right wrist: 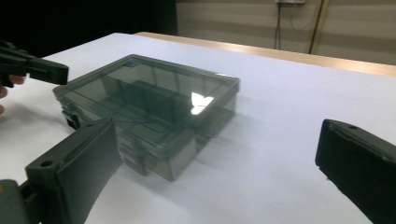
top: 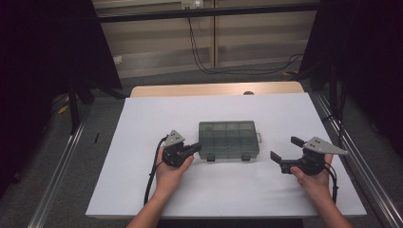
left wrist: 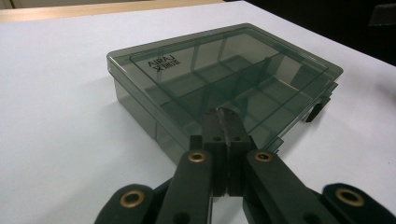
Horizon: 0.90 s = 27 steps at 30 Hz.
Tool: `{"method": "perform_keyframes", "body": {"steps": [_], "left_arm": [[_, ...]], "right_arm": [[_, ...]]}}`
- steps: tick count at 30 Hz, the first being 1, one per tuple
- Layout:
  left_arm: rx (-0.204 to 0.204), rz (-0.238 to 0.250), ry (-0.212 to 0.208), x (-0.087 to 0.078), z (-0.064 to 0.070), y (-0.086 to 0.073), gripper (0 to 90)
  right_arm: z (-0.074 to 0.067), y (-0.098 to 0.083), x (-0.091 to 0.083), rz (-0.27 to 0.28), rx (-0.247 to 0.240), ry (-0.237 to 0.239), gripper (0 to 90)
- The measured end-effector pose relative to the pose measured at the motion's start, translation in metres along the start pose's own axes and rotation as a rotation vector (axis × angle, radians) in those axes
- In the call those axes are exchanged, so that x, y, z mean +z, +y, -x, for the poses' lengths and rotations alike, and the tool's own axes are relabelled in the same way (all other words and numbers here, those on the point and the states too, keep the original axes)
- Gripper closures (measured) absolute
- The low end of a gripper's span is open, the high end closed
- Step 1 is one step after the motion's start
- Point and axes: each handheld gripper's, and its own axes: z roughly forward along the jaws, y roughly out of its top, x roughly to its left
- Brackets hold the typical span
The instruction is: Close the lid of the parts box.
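The smoky plastic compartment box [top: 228, 139] lying lid-shut mid-bench looks light, rigid and slick, best gripped at its near latches or edges, with the left gripper [top: 194, 147] pinched shut at its near-left corner and the right gripper [top: 285, 149] gaping empty, well right.

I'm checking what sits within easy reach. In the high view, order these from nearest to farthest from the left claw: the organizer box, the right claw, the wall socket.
1. Organizer box: right beside the left claw, at table centre.
2. Right claw: across the box, at the right.
3. Wall socket: far back, on the wall.
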Motion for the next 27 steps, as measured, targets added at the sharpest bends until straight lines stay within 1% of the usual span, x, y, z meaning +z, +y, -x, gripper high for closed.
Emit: {"method": "perform_keyframes", "body": {"steps": [1, 4, 5, 6, 7, 8, 9, 10, 11, 12, 14, 16, 17, 18, 19, 21, 22, 23, 24, 25, 26, 27], "left_arm": [[0.001, -0.002, 0.007, 0.0, 0.0, 0.0, 90.0], [-0.009, 0.005, 0.005, 0.0, 0.001, 0.0, 90.0], [-0.001, 0.004, 0.005, 0.0, 0.0, 0.001, 90.0], [-0.007, 0.005, 0.001, -0.001, 0.0, 0.001, 90.0], [-0.005, -0.005, -0.001, -0.002, 0.0, 0.001, 90.0], [-0.004, 0.0, -0.01, -0.003, 0.0, 0.001, 90.0], [0.0, 0.005, -0.008, -0.005, 0.001, 0.002, 90.0], [-0.007, 0.021, -0.028, -0.007, 0.001, 0.002, 88.2], [-0.013, 0.031, -0.03, -0.008, 0.002, 0.003, 83.5], [-0.01, 0.038, -0.031, -0.01, 0.003, 0.003, 79.5], [0.008, 0.039, -0.031, -0.015, 0.005, 0.004, 71.5], [0.026, 0.051, -0.043, -0.02, 0.006, 0.004, 63.4], [0.022, 0.061, -0.058, -0.023, 0.005, 0.003, 60.2], [0.016, 0.071, -0.07, -0.026, 0.004, 0.002, 54.7], [0.009, 0.072, -0.054, -0.028, 0.004, 0.001, 47.9], [0.0, 0.081, -0.053, -0.033, 0.002, -0.001, 35.5], [0.005, 0.08, -0.061, -0.035, 0.0, -0.002, 29.4], [0.005, 0.073, -0.039, -0.037, 0.001, -0.003, 21.6], [0.008, 0.075, -0.042, -0.039, 0.0, -0.003, 14.8], [0.006, 0.076, -0.048, -0.041, -0.001, -0.004, 9.0], [-0.002, 0.07, -0.04, -0.043, -0.002, -0.005, 3.4], [-0.014, 0.065, -0.035, -0.046, -0.003, -0.005, 0.5]], "right_arm": [[0.002, -0.001, -0.003, 0.0, 0.004, -0.005, 0.0], [0.006, -0.004, -0.009, -0.004, 0.013, -0.027, 0.0], [0.007, -0.006, -0.01, -0.011, 0.013, -0.024, 0.0], [0.008, -0.007, -0.011, -0.021, 0.012, -0.031, 0.0], [0.008, -0.009, -0.012, -0.031, 0.009, -0.035, 0.0], [0.008, -0.011, -0.013, -0.035, 0.014, -0.035, 0.0], [0.008, -0.013, -0.014, -0.041, 0.007, -0.039, 0.0], [0.009, -0.014, -0.015, -0.042, 0.009, -0.042, 0.0], [0.009, -0.014, -0.016, -0.045, 0.009, -0.045, 0.0], [0.009, -0.014, -0.016, -0.042, 0.011, -0.046, 0.0], [0.01, -0.013, -0.018, -0.035, 0.017, -0.05, 0.0], [0.011, -0.013, -0.02, -0.033, 0.016, -0.058, 0.0], [0.011, -0.013, -0.02, -0.035, 0.017, -0.059, 0.0], [0.012, -0.014, -0.021, -0.035, 0.017, -0.059, 0.0], [0.013, -0.014, -0.022, -0.032, 0.017, -0.059, 0.0], [0.014, -0.015, -0.023, -0.033, 0.024, -0.061, 0.0], [0.015, -0.016, -0.024, -0.032, 0.024, -0.062, 0.0], [0.015, -0.016, -0.024, -0.031, 0.028, -0.062, 0.0], [0.015, -0.016, -0.025, -0.032, 0.029, -0.061, 0.0], [0.016, -0.017, -0.025, -0.034, 0.028, -0.06, 0.0], [0.016, -0.017, -0.025, -0.036, 0.028, -0.06, 0.0], [0.016, -0.017, -0.025, -0.037, 0.034, -0.057, 0.0]]}}
